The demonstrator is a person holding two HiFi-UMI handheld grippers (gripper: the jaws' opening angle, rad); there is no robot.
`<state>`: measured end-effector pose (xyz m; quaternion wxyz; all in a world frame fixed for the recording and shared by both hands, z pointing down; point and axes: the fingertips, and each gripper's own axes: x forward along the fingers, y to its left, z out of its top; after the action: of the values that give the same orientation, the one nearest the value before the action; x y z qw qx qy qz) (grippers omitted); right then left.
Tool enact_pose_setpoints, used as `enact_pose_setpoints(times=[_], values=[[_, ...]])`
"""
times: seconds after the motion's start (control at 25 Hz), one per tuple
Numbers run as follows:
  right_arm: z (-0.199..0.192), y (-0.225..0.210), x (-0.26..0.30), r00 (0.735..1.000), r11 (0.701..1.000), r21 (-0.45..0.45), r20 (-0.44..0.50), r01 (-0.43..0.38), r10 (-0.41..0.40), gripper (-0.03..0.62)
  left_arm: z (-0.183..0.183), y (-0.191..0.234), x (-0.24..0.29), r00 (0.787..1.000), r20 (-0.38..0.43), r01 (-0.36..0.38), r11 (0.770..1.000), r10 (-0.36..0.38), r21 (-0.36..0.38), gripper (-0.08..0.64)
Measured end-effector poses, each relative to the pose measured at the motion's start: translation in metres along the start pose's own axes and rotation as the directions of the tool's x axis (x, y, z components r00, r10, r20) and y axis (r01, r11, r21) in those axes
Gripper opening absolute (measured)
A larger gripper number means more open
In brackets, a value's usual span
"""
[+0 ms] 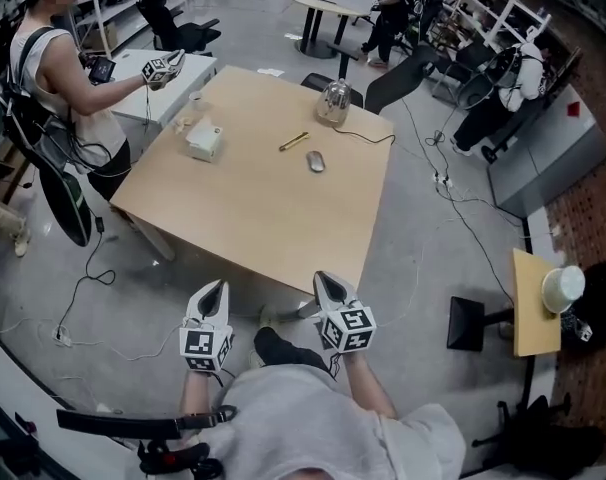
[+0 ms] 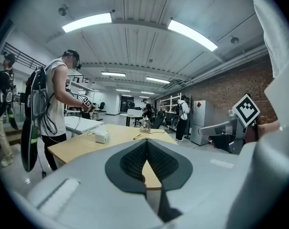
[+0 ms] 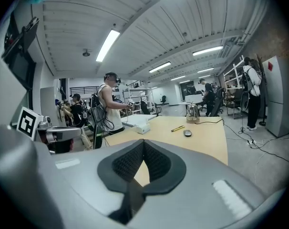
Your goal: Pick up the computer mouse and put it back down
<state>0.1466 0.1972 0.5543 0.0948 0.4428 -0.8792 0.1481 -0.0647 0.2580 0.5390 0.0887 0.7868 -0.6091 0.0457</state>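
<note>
Computer mouse (image 1: 315, 161), small grey oval, sat well beyond left gripper (image 1: 212, 293) and right gripper (image 1: 329, 283), both clenched empty; arriving unopened could shove it.

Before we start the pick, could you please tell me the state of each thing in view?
computer mouse: lying flat on the table, untouched.
yellow pen: lying flat, apart from the mouse.
glass kettle: upright.
left gripper: shut, empty.
right gripper: shut, empty.
</note>
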Motion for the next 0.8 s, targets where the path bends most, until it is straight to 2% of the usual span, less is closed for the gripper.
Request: enact_pose_setpoints(times=[0.32,0.8], values=[[0.013,-0.011,0.050,1.000,1.000,0.021,-0.014,0.020,-0.020,0.006,0.010,0.033,0.037,1.000,-0.013,0.017,1.000,-0.017,-0.013,0.020],[0.041,-0.071,0.114,0.998,0.996,0.059,-0.015,0.066,-0.065,0.006,0.037,0.051,0.144,0.996,-0.030,0.084,0.996,-0.083,0.015,0.020]])
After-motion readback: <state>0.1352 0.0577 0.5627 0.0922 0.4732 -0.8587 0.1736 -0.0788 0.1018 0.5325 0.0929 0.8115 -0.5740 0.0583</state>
